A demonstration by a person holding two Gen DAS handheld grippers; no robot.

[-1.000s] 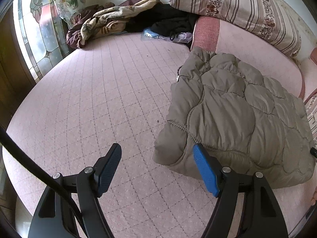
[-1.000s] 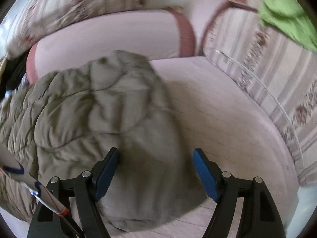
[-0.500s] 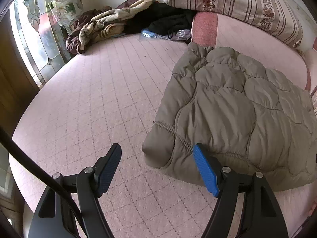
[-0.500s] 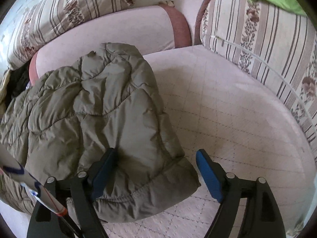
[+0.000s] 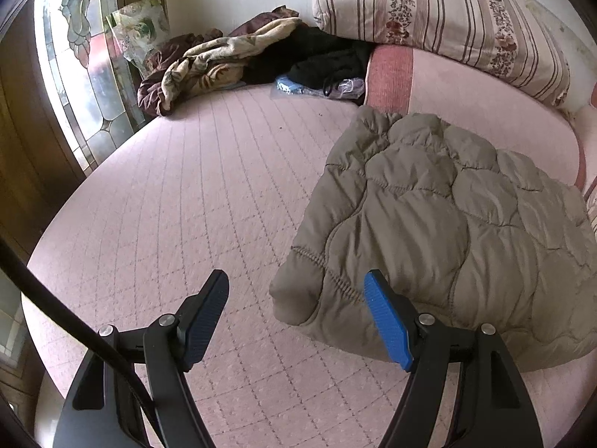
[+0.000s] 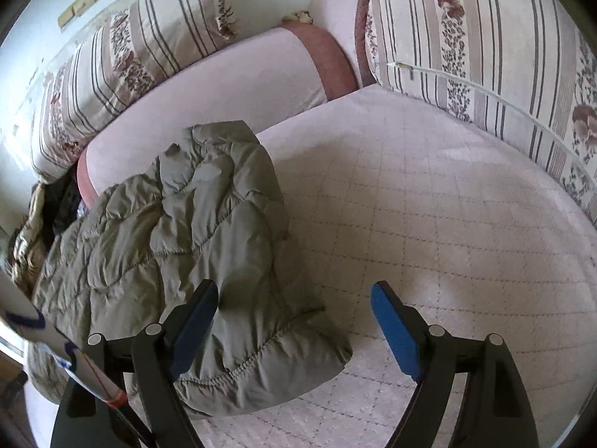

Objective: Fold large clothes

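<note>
Nearest, left gripper [image 5: 296,317] with jaws spread wide, grasping nothing, hovering over the pink quilted bed [image 5: 179,205]. Right gripper [image 6: 294,326] likewise released, jaws apart, poised above the bed near the jacket's hem. Just beyond, at 2 o'clock in the left view, folded olive puffer jacket [image 5: 440,231] lying flat on the bed; at 10 o'clock in the right view [image 6: 175,239]. Farther back, pink bolster [image 6: 209,89] behind the jacket. At 11 o'clock in the left view, crumpled blanket [image 5: 209,59] beside dark clothes [image 5: 317,56]. Farthest, striped floral cushions [image 5: 447,18] against the wall.
</note>
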